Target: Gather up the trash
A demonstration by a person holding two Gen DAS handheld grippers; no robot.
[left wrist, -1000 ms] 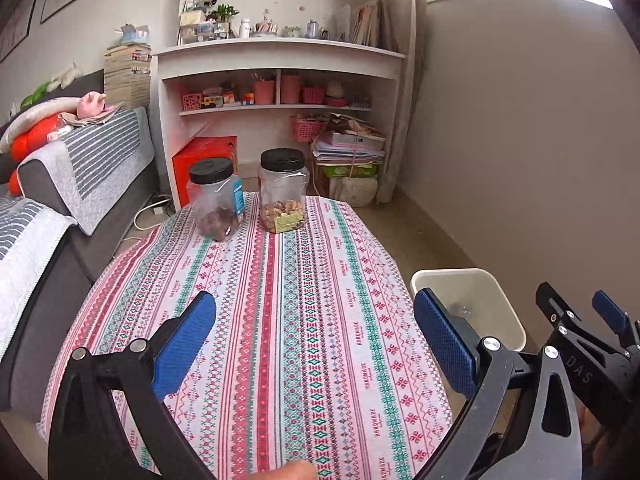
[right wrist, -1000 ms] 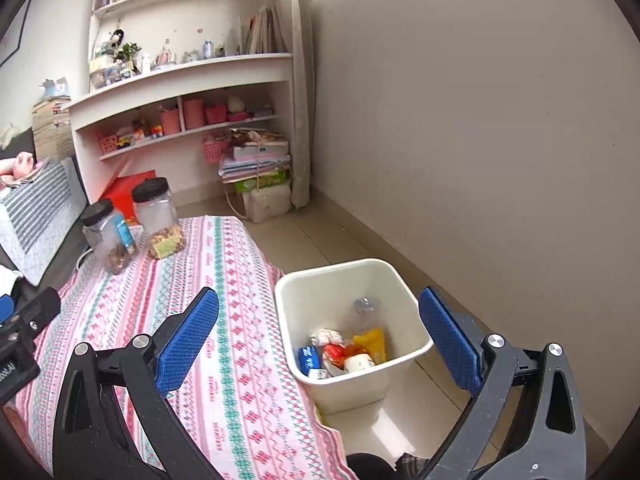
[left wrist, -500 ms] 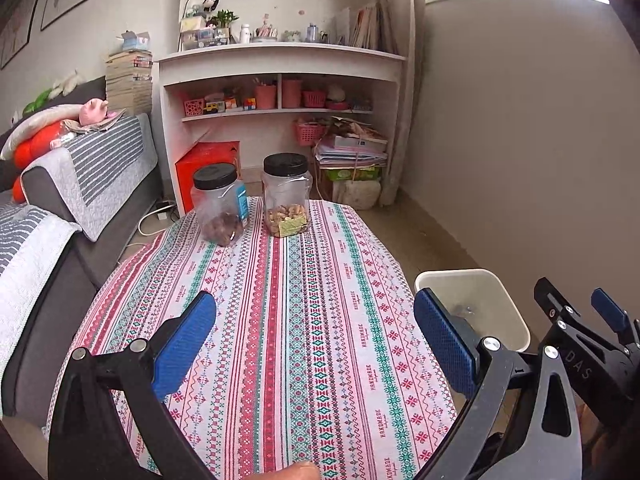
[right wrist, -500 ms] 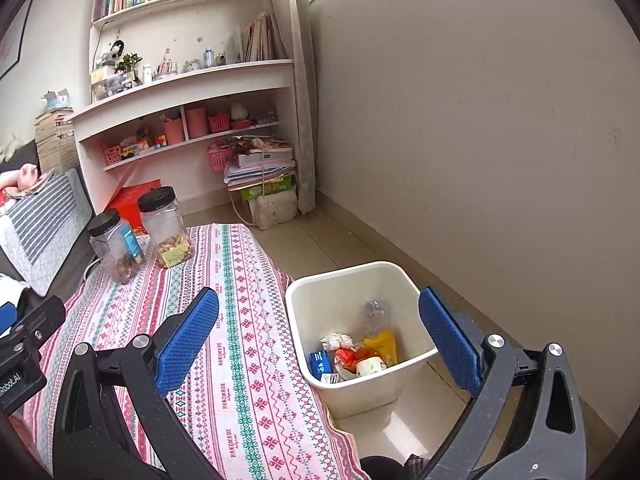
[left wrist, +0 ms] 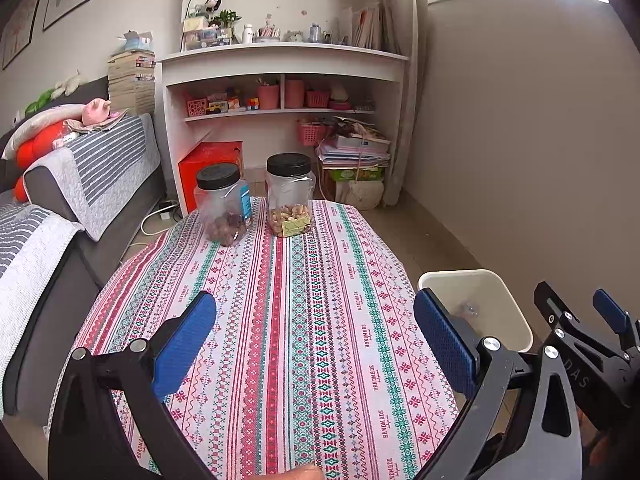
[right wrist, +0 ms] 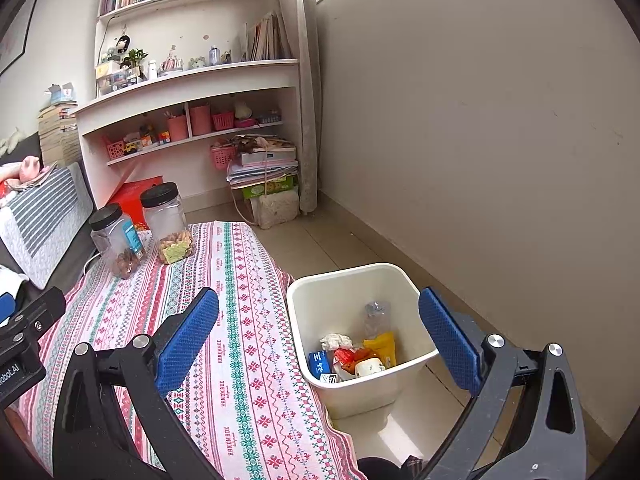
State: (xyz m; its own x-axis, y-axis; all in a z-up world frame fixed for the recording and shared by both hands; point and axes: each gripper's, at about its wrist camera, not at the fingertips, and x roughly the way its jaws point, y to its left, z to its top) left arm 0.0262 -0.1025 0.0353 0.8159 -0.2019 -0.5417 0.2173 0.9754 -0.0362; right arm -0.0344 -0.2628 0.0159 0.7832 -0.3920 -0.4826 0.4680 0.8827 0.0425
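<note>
Both the left gripper (left wrist: 314, 342) and right gripper (right wrist: 318, 338) are seen raised and drawn back over the last second, fingers spread and empty. The collected trash (right wrist: 354, 354) lies in the white plastic bin (right wrist: 404, 280) on the floor, right of the striped tablecloth (left wrist: 288, 300), on which only two black-lidded clear jars (left wrist: 256, 198) are left at the far end; collection is judged complete.

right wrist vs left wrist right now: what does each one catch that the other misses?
Only the right wrist view: the trash inside the bin, including a crumpled tissue, a yellow wrapper and a clear bottle. Only the left wrist view: the grey sofa and the right gripper from the side. Both: the striped tablecloth, two black-lidded jars, the white shelf unit, and each camera's own open gripper.
</note>
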